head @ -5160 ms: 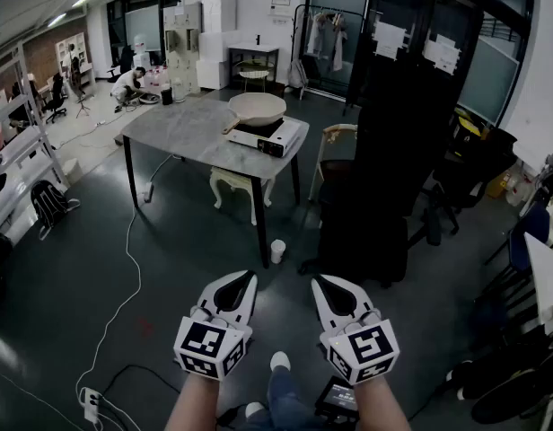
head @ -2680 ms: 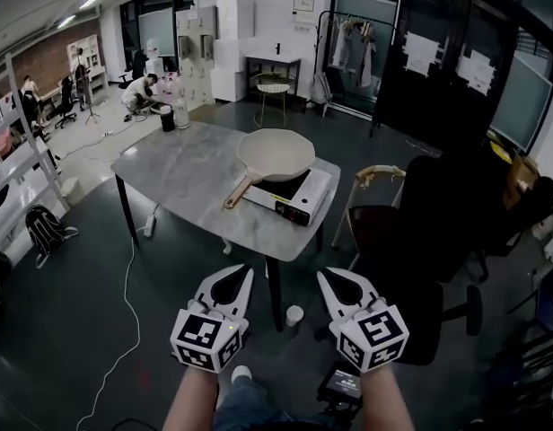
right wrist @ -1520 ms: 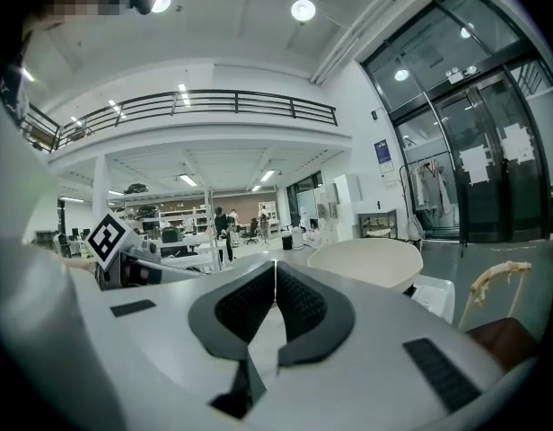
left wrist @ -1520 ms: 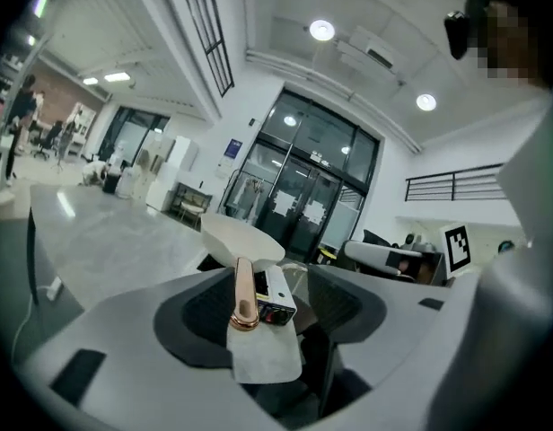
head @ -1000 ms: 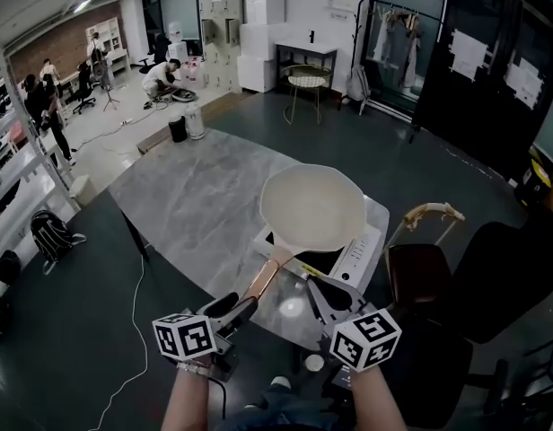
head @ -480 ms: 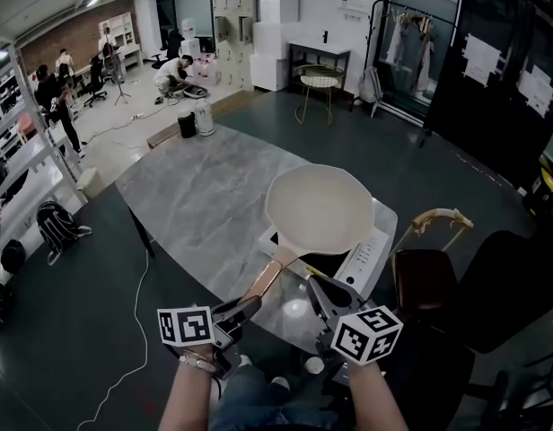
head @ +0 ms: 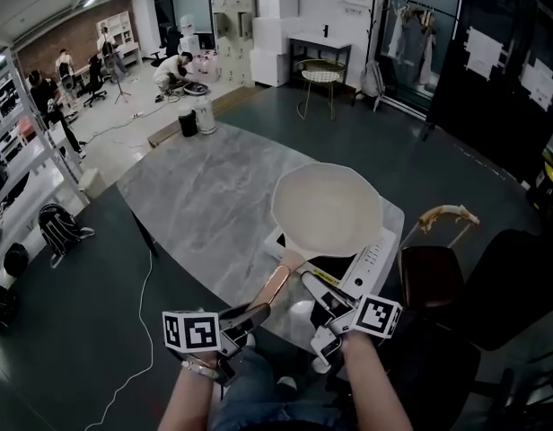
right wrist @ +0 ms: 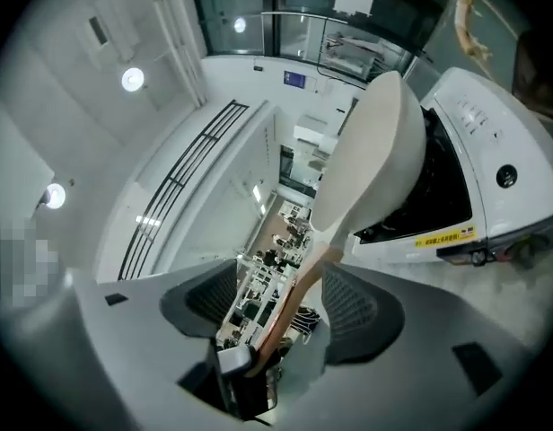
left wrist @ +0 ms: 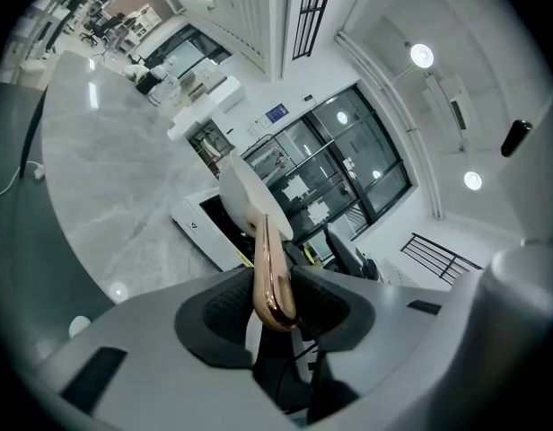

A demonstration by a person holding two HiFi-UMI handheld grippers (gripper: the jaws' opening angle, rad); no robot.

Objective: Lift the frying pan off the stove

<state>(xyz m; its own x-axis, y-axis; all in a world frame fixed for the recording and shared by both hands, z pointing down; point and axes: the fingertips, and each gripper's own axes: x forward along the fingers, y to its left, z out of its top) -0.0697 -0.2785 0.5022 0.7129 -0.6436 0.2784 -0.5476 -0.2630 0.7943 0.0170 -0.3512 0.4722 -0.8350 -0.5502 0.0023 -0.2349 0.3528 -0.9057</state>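
2 grippers work the cream frying pan [head: 326, 206], which sits on the white induction stove [head: 371, 259] atop the grey marble table [head: 196, 196]. Left gripper [head: 261, 312] pinches the copper-coloured handle [head: 276, 283]. Right gripper [head: 314, 285] is opening, its jaws straddling the handle without pressing. Wooden-armed chair [head: 443, 214] stands right of the stove. Since half a second back, the right gripper has rolled sideways.

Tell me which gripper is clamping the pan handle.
The left gripper: its jaws pinch the copper handle at its tip. The right gripper is opening, the handle loose between its jaws.

Grey marble table [head: 196, 196]; chair [head: 429, 272] just beside; probably backpack [head: 59, 227] on floor.
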